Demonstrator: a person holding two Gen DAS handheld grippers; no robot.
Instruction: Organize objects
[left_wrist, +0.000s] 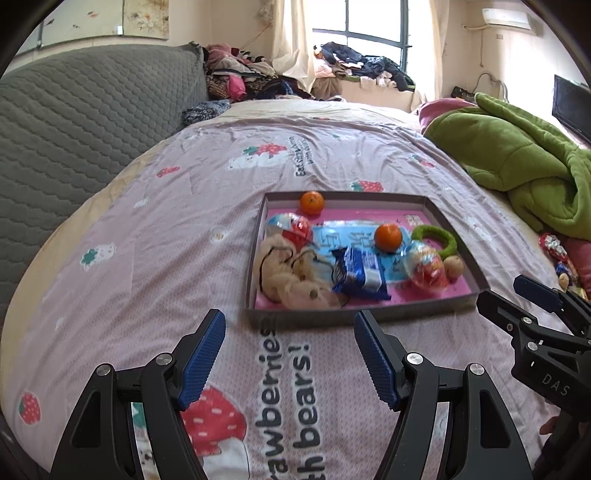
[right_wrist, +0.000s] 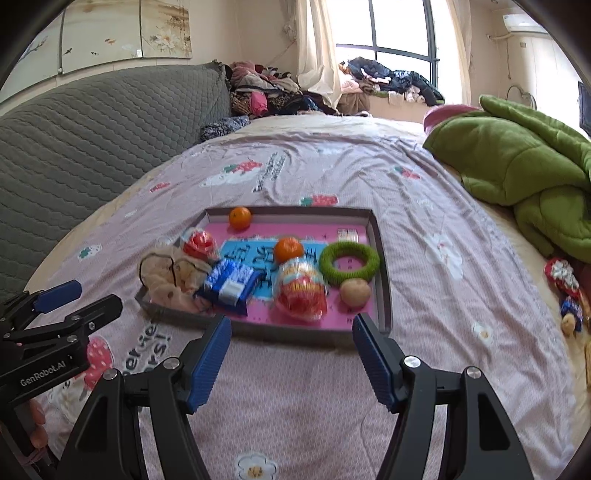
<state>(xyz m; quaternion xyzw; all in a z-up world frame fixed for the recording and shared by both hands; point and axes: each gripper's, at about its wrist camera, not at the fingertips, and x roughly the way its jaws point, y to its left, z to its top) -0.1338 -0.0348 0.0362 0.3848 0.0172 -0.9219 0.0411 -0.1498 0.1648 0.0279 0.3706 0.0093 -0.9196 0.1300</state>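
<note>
A shallow grey box with a pink floor lies on the bed. It holds two oranges, a green ring, a potato, a blue snack pack, two red wrapped snacks and a beige plush toy. My left gripper is open and empty, just short of the box's near edge. My right gripper is open and empty, in front of the box's near right part.
The bed has a pink strawberry-print sheet. A green quilt lies at the right, with loose snacks on the bed's right side. A grey padded headboard is on the left. Clothes pile up at the far end.
</note>
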